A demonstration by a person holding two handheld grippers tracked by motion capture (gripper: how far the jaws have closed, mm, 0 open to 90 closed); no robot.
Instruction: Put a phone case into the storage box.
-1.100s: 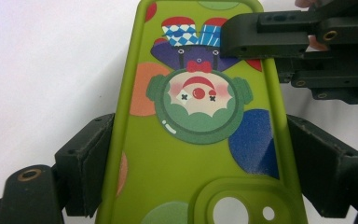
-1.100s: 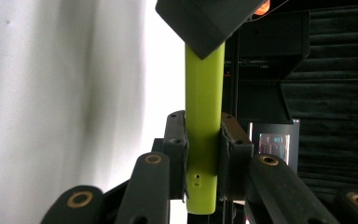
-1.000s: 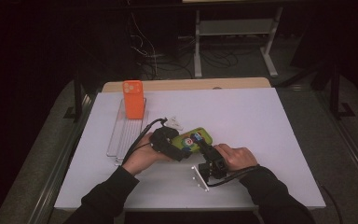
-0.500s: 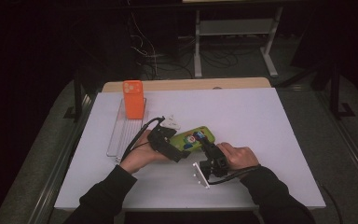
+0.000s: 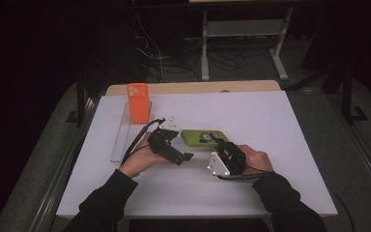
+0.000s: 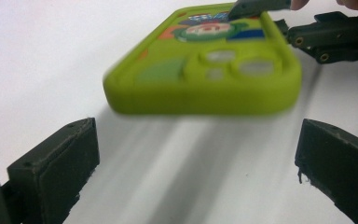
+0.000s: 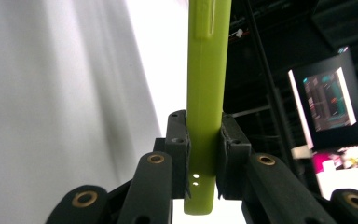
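Note:
A lime-green phone case (image 5: 204, 137) with a cartoon print lies flat near the table's middle. My right gripper (image 5: 223, 146) is shut on its near right end; in the right gripper view the pads (image 7: 181, 140) squeeze the case's thin edge (image 7: 207, 70). My left gripper (image 5: 179, 142) sits just left of the case. Its jaws have just been opening and now stand wide, with nothing between them. In the left gripper view the case (image 6: 200, 79) lies ahead of the fingertips (image 6: 70, 154), and the right gripper (image 6: 303, 39) holds its far end.
An orange phone case (image 5: 137, 102) stands upright at the far end of a clear tray (image 5: 121, 140) on the left. The white table (image 5: 270, 121) is bare to the right and along the front edge. Dark floor and a metal stand lie beyond.
The left gripper's jaws have spread wider and come off the green case. The right gripper has shifted a little away from the person, still clamped on the case.

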